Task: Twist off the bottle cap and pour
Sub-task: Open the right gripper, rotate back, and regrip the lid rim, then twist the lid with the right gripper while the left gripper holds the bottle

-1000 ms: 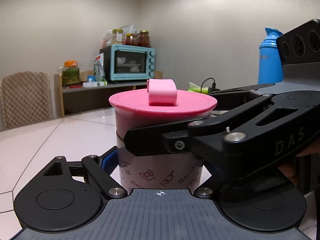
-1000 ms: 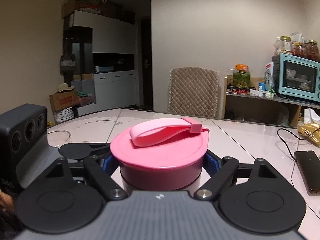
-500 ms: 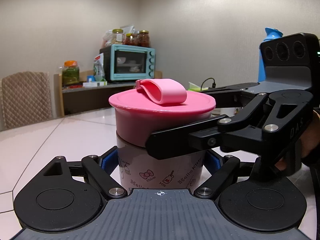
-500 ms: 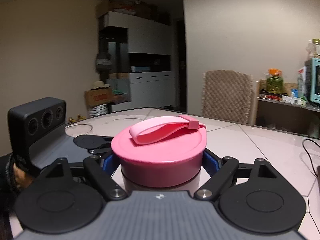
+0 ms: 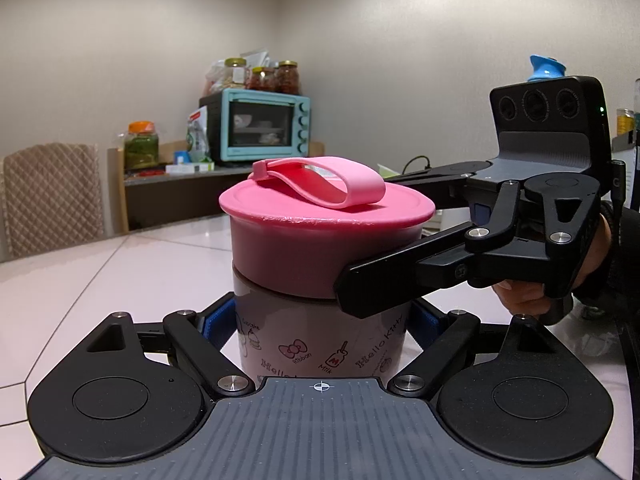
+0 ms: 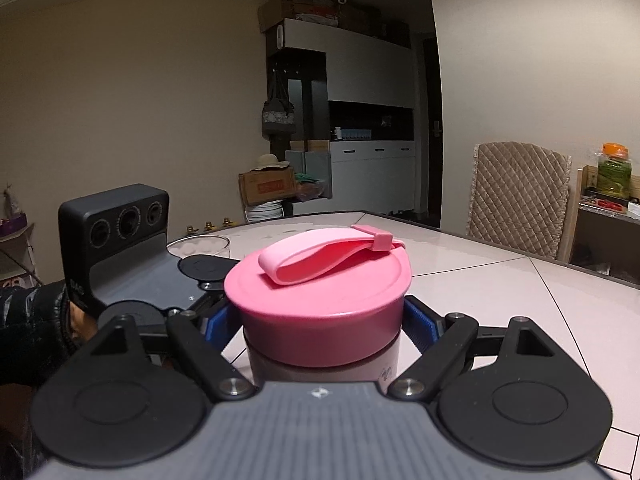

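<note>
A pink Hello Kitty bottle (image 5: 320, 344) stands upright on the white table, topped by a wide pink cap (image 5: 324, 236) with a loop strap (image 5: 324, 184). My left gripper (image 5: 320, 320) is shut on the bottle's body, blue pads against both sides. My right gripper (image 6: 324, 320) is shut on the cap (image 6: 320, 292), and its black finger (image 5: 400, 276) crosses the cap's right side in the left wrist view. The strap (image 6: 328, 256) lies across the cap top, clasp at the far right in the right wrist view.
A clear glass (image 6: 200, 246) stands on the table behind the left gripper's camera block (image 6: 116, 240). A quilted chair (image 6: 520, 196), a teal toaster oven (image 5: 260, 128) on a sideboard and a blue thermos (image 5: 546, 68) sit beyond the white table (image 5: 132, 264).
My right gripper has swung round the bottle and turned the cap with it. The strap has rotated from end-on to sideways in the left wrist view. The bottle body has stayed still.
</note>
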Tool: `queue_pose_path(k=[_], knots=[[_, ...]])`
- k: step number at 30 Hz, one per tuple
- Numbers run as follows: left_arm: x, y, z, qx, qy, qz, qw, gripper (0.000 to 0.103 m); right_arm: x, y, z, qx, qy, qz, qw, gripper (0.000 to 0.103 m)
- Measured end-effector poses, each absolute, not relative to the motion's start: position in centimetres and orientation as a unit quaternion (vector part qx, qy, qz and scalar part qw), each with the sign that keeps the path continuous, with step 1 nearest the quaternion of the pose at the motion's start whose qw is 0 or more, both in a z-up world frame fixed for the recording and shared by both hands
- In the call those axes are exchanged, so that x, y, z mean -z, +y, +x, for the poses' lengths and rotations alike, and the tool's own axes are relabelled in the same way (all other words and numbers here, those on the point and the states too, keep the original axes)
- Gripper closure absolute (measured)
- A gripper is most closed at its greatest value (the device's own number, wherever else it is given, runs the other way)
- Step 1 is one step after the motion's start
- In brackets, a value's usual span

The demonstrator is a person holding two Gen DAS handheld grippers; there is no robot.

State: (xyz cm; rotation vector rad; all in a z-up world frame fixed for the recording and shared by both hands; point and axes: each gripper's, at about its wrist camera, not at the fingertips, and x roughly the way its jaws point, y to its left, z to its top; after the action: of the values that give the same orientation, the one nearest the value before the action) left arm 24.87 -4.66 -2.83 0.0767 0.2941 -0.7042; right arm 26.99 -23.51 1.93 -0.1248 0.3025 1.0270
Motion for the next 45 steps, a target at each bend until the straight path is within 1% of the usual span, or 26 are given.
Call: queue_pose_path(k=[4, 5, 6, 8, 15, 25, 45], knots=[[2.8, -4.6, 24.9, 0.344, 0.143, 0.037, 0.927, 0.013, -2.2, -23.4, 27.1, -0.484, 0.149, -0.060, 0.860, 0.017], [2.8, -4.6, 24.9, 0.344, 0.144, 0.037, 0.927, 0.013, -2.2, -23.5, 27.0, -0.481, 0.151, -0.058, 0.862, 0.015], [2.8, -4.6, 24.9, 0.344, 0.144, 0.037, 0.927, 0.013, -2.1, -23.5, 26.8, -0.472, 0.152, -0.058, 0.866, 0.007], [2.8, -4.6, 25.0, 0.344, 0.143, 0.037, 0.927, 0.013, -2.2, -23.4, 26.4, -0.458, 0.154, -0.064, 0.873, 0.002], [2.8, -4.5, 25.0, 0.344, 0.143, 0.037, 0.927, 0.013, -3.1, -22.9, 24.1, -0.375, 0.164, -0.030, 0.912, 0.002], [2.8, -4.5, 25.0, 0.344, 0.143, 0.037, 0.927, 0.013, -1.9, -21.3, 23.1, -0.294, 0.154, -0.004, 0.943, 0.001], [2.8, -4.4, 25.0, 0.344, 0.143, 0.037, 0.927, 0.013, -1.0, -18.4, 23.3, -0.217, 0.160, -0.003, 0.963, 0.001]])
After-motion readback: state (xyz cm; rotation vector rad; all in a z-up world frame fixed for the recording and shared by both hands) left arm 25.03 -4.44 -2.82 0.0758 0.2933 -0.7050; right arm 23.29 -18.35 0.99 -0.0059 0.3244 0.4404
